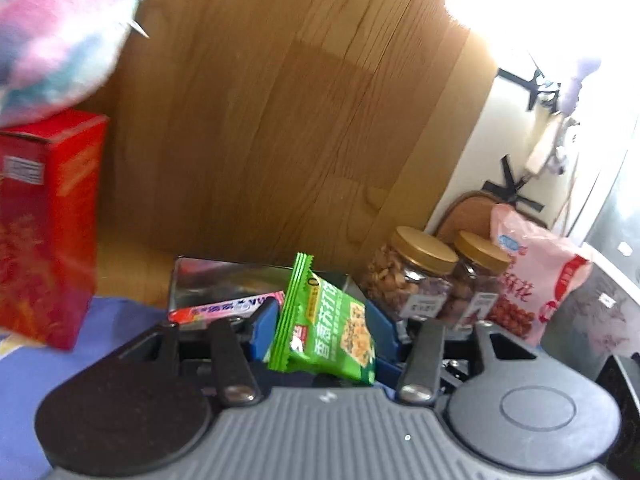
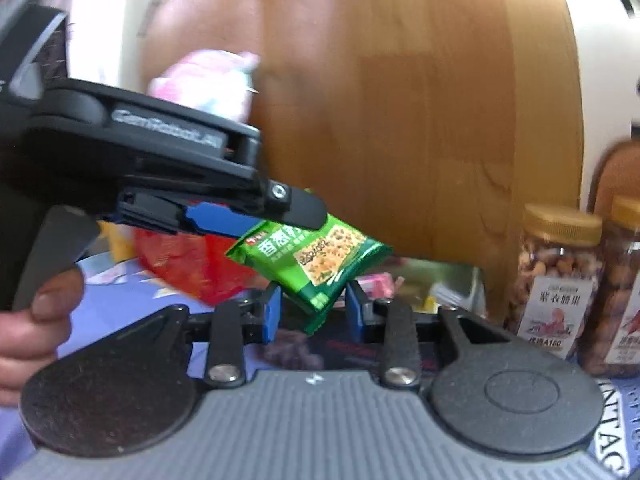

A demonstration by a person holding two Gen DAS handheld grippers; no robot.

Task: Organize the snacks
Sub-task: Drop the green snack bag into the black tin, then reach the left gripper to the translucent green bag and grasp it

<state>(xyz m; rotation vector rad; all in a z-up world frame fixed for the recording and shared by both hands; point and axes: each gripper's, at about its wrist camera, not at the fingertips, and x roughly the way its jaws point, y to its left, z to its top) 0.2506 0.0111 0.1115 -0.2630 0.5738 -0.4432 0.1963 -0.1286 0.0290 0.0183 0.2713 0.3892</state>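
Packet, green, crackers pictured on the front: the task's item in hand. It is carried off the surface, tilted, one serrated end up. Gripped across its width by the left gripper, whose blue pads press on both sides. The hold is probably at mid-body so that the slack foil does not fold or slip.

Right gripper: jaws narrowed, with the packet's lower corner showing between the pads. Whether the pads press on it or it hangs beyond them cannot be told. Judged either a second, steadying hold or a hand-over.

Hand: at nine o'clock in the right wrist view, wrapped round the left gripper's handle.

Tin, open, metal: just behind the packet at twelve o'clock. A pink wrapped snack lies in it, so it is the likely collecting place.

Jars, two, nuts, gold lids: at two o'clock from the packet, side by side and upright, apparently already grouped.

Bag, pink, reddish snacks showing through its window: at three o'clock, leaning just beside the jars.

Box, red, upright: at nine o'clock, on blue cloth, with a pink-and-blue plush toy above it.

Panel, wood-grain: the backdrop behind all of these.
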